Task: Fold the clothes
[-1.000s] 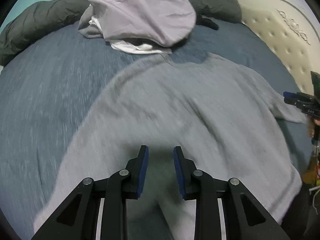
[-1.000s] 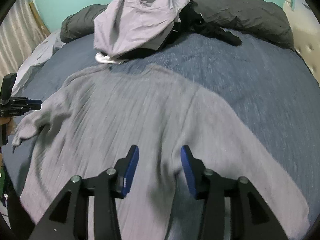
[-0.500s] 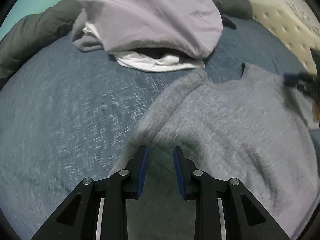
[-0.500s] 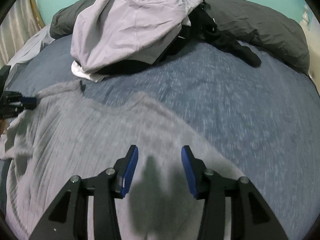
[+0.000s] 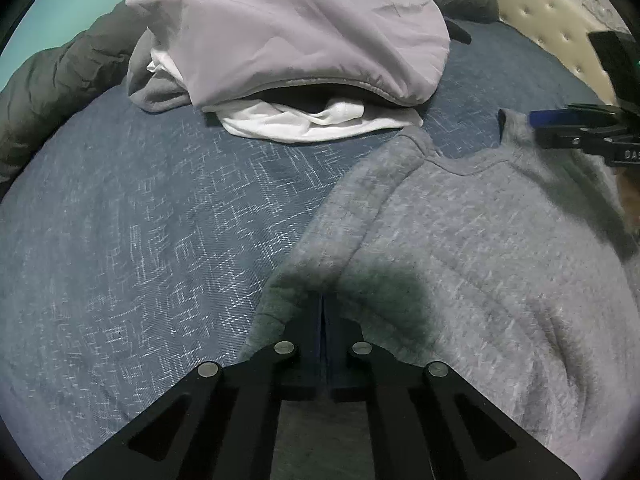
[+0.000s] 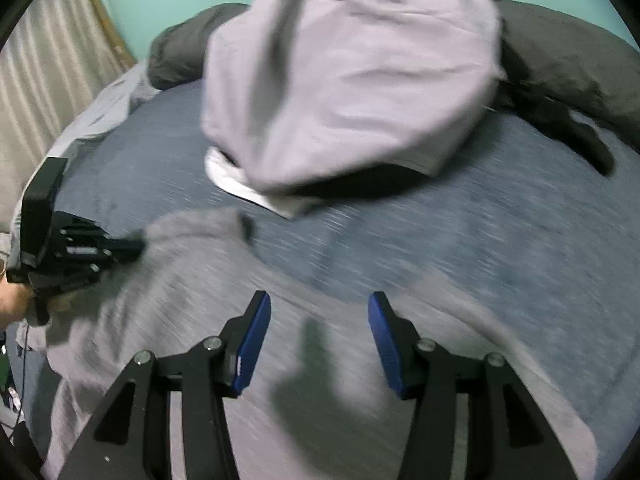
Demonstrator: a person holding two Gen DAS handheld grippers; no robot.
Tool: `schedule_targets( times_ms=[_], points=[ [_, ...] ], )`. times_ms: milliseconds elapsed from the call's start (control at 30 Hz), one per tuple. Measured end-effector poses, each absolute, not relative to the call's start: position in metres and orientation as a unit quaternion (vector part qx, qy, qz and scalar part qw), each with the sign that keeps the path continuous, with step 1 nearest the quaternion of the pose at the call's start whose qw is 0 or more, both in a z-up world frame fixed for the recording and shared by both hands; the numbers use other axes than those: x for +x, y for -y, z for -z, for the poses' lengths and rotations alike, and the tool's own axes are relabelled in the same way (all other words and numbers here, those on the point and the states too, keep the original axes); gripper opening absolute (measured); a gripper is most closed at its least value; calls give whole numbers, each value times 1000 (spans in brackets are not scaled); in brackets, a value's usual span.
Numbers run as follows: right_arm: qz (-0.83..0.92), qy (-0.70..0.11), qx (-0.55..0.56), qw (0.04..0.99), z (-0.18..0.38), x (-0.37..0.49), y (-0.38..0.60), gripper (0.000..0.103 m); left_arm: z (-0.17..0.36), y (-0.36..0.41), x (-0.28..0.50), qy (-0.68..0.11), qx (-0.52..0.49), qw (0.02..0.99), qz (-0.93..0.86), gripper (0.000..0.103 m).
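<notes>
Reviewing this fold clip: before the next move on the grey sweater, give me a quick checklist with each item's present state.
1. Left tool shut on the grey sweater at its shoulder edge: ok; a fold of fabric bunches at its tips.
2. Right tool has a grip: not ok; its jaws are opening above the sweater, nothing between them.
3. Sweater spread flat on the blue bedspread: cannot tell; only its upper part shows, with a few wrinkles.
4. Collar visible and facing the clothes pile: ok.
5. Pile apart from the sweater: ok; a strip of bedspread shows between them.
6. Right view sharp enough to judge contact: not ok, blurred.
</notes>
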State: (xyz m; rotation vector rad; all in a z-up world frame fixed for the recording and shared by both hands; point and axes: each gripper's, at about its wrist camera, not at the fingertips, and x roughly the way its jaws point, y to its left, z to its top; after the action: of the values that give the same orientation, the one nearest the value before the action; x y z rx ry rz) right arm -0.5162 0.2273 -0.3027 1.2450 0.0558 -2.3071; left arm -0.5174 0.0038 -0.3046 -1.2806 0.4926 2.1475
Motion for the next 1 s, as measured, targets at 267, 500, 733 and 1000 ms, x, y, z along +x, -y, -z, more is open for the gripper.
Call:
schedule_targets(
  times_ms=[267, 500, 733, 1000],
  points=[
    [832, -31, 472, 290, 319, -542, -156, 56, 299, 6, -513, -180, -471, 304, -809, 0],
    [818, -52, 478, 316, 332, -548, -126, 30, 288, 23, -508, -175, -469, 319, -805, 1],
    [827, -44, 457, 324, 325, -547, -125, 11, 291, 52, -507, -160, -489, 324, -794, 29],
    [841, -41, 443, 308, 315, -554, -122, 9, 310, 51, -505, -176, -497, 318, -788, 25]
  ],
)
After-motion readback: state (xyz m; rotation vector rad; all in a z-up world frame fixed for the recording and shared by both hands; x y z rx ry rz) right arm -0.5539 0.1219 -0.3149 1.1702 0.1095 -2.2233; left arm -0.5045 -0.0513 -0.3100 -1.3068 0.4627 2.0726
